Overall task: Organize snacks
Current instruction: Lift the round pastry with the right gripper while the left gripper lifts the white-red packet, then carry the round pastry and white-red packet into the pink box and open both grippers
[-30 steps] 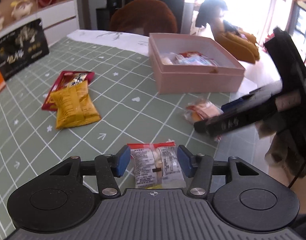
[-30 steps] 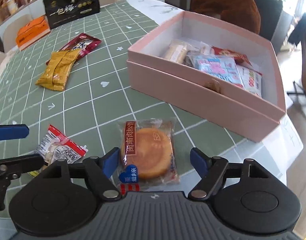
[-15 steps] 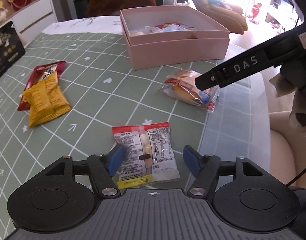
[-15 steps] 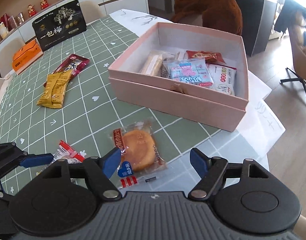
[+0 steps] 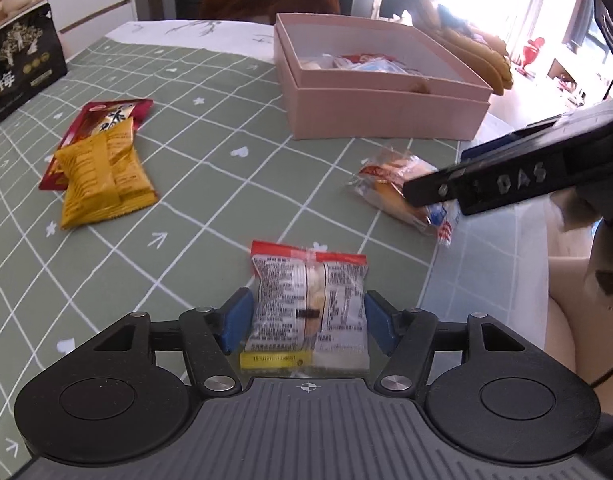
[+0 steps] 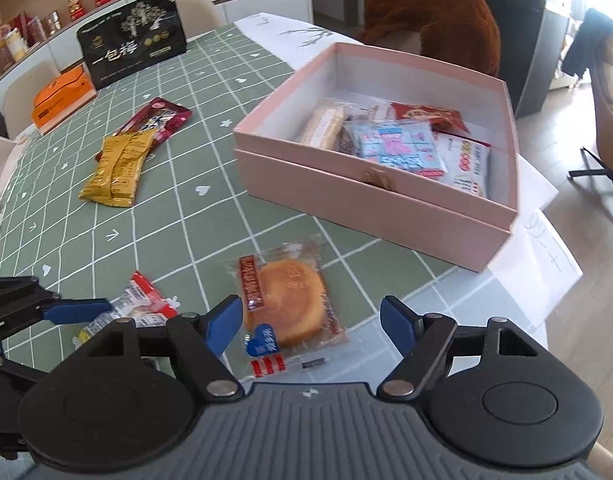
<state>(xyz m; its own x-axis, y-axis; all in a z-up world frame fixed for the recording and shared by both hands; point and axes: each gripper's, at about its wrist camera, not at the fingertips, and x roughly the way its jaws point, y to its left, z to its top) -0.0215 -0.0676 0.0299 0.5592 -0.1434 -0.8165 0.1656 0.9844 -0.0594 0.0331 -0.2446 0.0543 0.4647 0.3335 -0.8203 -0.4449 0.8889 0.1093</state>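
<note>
A small white packet with red ends lies on the green checked tablecloth, between the blue pads of my left gripper. The jaws stand wide and the pads flank the packet without pressing it. In the right wrist view a round orange cake in a clear wrapper lies just ahead of my right gripper, which is open above it. The pink box behind it holds several snacks. A yellow packet rests partly on a red packet at the left.
A black gift box and an orange box stand at the far left edge. White paper lies under the pink box. A brown chair back is behind the table. The table's edge runs close on the right.
The left jaws have widened around the small packet and the gripper has sunk a little toward it. The right gripper stays open over the cake.
</note>
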